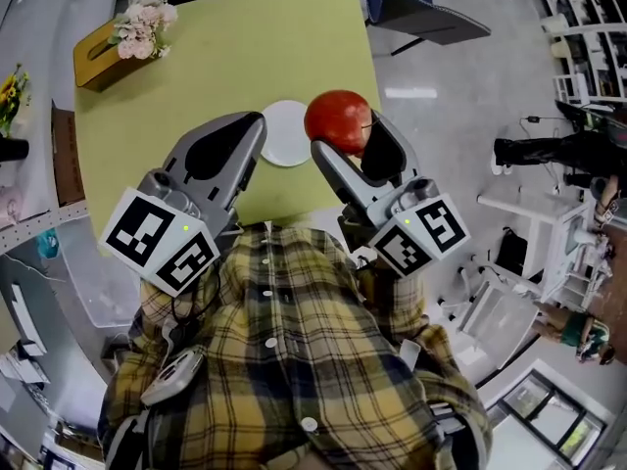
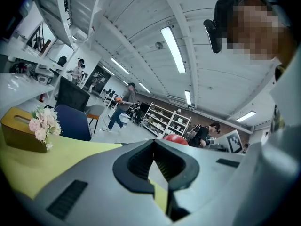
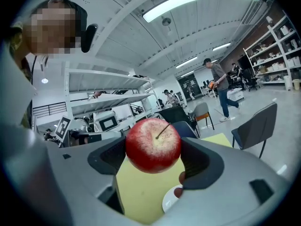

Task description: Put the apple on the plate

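A red apple point(image 1: 339, 120) point(image 3: 153, 145) with its stem up sits between the jaws of my right gripper point(image 1: 343, 137) point(image 3: 154, 160), which is shut on it, held high above the yellow-green table point(image 1: 196, 76). A small white plate point(image 1: 286, 132) point(image 3: 170, 200) lies on the table just left of the apple and below it. My left gripper point(image 1: 257, 130) point(image 2: 154, 160) hovers beside the plate's left side with its jaws shut and nothing between them. The apple point(image 2: 175, 138) peeks over the left gripper's body in the left gripper view.
A tan tissue box with pink flowers point(image 1: 122, 37) point(image 2: 28, 132) stands at the table's far left corner. A dark chair point(image 1: 411, 8) stands beyond the far right edge. Shelves, chairs and people stand about the room.
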